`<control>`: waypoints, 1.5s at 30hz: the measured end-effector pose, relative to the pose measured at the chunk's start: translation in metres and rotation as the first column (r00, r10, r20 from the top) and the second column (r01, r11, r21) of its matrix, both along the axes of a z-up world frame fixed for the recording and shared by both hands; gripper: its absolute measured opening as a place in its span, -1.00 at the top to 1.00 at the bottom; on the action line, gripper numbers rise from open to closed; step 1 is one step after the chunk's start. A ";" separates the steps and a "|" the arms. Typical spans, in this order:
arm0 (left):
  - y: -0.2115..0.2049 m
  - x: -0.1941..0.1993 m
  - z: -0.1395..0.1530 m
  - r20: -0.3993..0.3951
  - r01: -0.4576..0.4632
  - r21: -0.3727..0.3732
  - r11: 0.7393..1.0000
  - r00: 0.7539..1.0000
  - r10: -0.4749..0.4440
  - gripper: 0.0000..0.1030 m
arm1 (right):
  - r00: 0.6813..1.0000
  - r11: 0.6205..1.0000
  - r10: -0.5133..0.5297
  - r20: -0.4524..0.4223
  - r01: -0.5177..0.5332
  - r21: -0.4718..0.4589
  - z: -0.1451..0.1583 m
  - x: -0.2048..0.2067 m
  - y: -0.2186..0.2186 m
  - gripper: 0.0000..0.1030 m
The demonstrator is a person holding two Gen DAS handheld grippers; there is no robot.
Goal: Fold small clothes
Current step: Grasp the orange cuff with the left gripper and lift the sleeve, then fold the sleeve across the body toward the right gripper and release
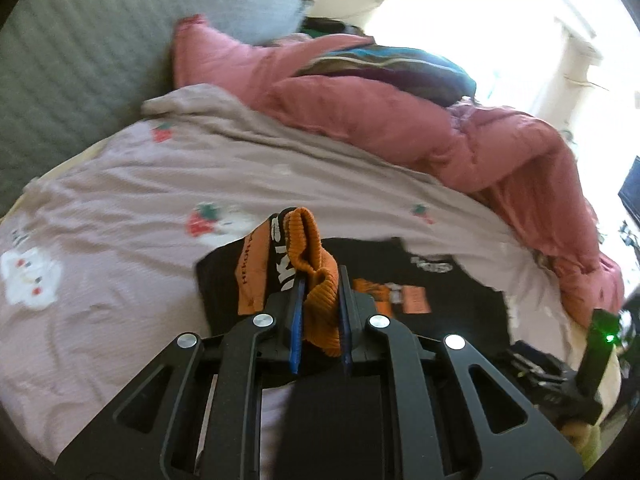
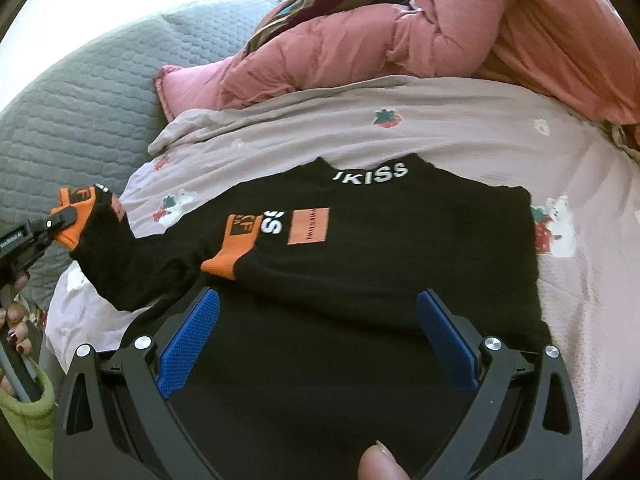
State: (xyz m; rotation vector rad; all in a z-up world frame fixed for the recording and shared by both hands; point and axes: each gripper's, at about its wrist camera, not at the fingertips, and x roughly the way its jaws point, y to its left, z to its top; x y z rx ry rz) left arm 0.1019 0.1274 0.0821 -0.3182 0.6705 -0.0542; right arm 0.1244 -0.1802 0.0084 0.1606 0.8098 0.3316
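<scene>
The left gripper [image 1: 322,280] has its jaws clamped on the black sweater's [image 2: 360,264] orange cuff [image 1: 316,276], while the right gripper [image 2: 318,300] hovers over the sweater's body, jaws wide.

Daylight blows out the window [image 1: 460,20] (upper right); fisheye edges curve, soft blur.

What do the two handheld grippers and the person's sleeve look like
Both grippers are black plastic linkages with cut-out slots and round silver pivot pins. The right gripper has blue textured pads; the left gripper has the same blue pads. The person wears a light green sleeve and dark nail polish.
</scene>
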 end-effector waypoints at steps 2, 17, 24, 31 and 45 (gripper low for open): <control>-0.017 0.008 0.006 0.012 0.037 0.009 0.999 0.999 -0.037 0.86 | 1.000 1.000 -0.017 0.003 0.017 0.006 0.001 0.000 -0.008 -0.91; -0.114 0.046 0.003 0.035 0.255 0.002 0.967 0.966 -0.255 0.87 | 0.990 0.989 -0.138 -0.020 0.139 0.039 0.001 0.005 -0.067 -0.91; -0.137 0.053 -0.021 0.009 0.323 0.008 0.946 0.946 -0.323 0.87 | 0.985 0.984 -0.172 -0.029 0.173 0.037 -0.003 0.005 -0.081 -0.91; -0.142 0.062 -0.046 0.014 0.403 -0.090 0.911 0.915 -0.404 0.67 | 0.980 0.980 -0.196 -0.033 0.197 0.009 -0.004 0.006 -0.083 -0.91; -0.086 0.059 -0.057 -0.004 0.218 0.071 0.973 0.976 -0.218 -0.18 | 0.998 0.997 -0.048 -0.043 0.046 -0.060 -0.011 0.019 -0.016 -0.91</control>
